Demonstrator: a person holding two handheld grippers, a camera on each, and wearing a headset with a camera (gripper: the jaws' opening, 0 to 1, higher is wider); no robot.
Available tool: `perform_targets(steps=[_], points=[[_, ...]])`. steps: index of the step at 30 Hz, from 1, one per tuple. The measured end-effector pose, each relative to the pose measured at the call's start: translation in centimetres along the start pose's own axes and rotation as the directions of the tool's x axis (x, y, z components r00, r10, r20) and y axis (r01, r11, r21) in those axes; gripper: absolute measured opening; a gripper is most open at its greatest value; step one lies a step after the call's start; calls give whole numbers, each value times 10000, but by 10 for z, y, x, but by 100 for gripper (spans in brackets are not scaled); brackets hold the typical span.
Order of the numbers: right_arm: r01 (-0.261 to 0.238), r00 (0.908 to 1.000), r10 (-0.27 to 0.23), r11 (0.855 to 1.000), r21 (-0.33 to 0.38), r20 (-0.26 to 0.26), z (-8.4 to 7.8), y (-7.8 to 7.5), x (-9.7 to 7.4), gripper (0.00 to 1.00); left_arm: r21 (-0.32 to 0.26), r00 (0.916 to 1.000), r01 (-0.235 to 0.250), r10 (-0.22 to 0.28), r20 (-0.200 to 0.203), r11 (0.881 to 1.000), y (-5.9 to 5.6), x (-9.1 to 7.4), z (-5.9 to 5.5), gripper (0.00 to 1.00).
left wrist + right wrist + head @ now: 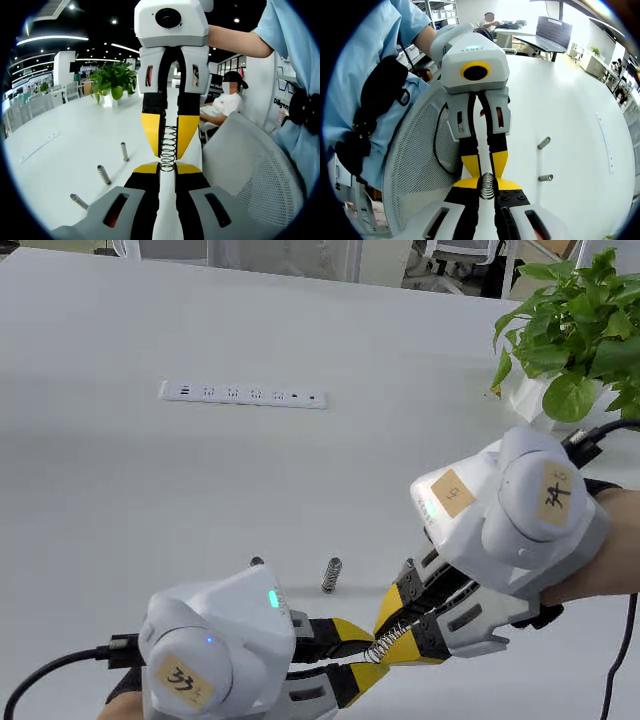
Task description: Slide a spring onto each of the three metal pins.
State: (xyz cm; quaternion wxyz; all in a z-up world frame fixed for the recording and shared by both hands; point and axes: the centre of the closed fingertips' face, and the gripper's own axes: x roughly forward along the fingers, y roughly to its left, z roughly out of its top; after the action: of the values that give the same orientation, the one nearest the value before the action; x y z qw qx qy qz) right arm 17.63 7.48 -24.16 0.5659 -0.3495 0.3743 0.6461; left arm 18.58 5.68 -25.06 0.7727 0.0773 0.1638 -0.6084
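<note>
A small steel spring hangs in the air between the two grippers, which meet tip to tip near the table's front edge. My right gripper is shut on the spring, its yellow fingers lying along the coils. My left gripper pinches the spring's lower end between nearly closed jaws. On the table beyond them stand three short metal pins. One pin carries a coil, another pokes out behind the left gripper, and the third is partly hidden by the right gripper.
A white power strip lies at mid-table. A potted green plant stands at the right edge. A mesh chair back and a person's blue sleeve are close behind the grippers. Chairs stand at the far end.
</note>
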Motion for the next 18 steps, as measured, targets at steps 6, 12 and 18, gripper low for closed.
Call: perform_targets(steps=[6,12,18], points=[[97,9999,-96,9999,-106,116,-1,-6,2,7,-239,9994,-326,324,-70,9992,7,-1,-8,9],[132,9998,-131,9999,-53,121,-11,-15,5,7,-611,9954,-953,944,-180,9936,18,-8,-19,21],[171,9998,-170,9998,104,-121,-23,-22,5,7,-896,9846,-1743,1722,-308,9806,34,-22,-29,36]])
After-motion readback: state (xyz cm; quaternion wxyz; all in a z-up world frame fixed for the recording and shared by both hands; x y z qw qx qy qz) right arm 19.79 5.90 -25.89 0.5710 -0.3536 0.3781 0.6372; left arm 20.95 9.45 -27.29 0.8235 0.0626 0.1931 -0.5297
